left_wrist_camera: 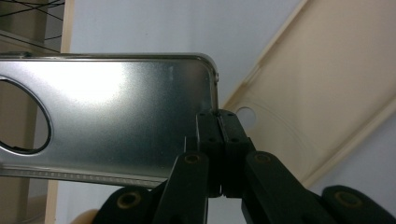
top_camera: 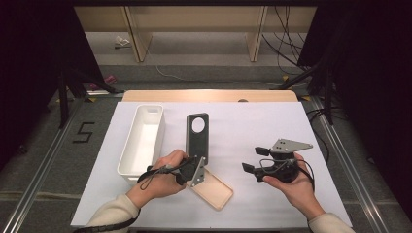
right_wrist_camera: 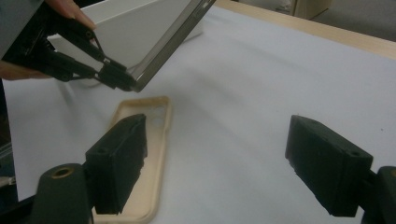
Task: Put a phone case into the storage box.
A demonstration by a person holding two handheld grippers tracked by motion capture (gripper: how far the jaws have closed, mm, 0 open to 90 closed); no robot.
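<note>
A dark grey phone case with a round camera hole is held by its near end, with my left gripper shut on it. The left gripper view shows those jaws pinched on the edge of the case. From the right gripper view, the case slants up off the table in the left gripper. A beige phone case lies hollow side up on the white sheet, just below that grip. To the right, my right gripper stands open over bare sheet, holding nothing.
A long white bin stands at the left of the white sheet, close beside the dark case. The wooden table edge runs along the back. Dark frames and cables stand on the floor around the table.
</note>
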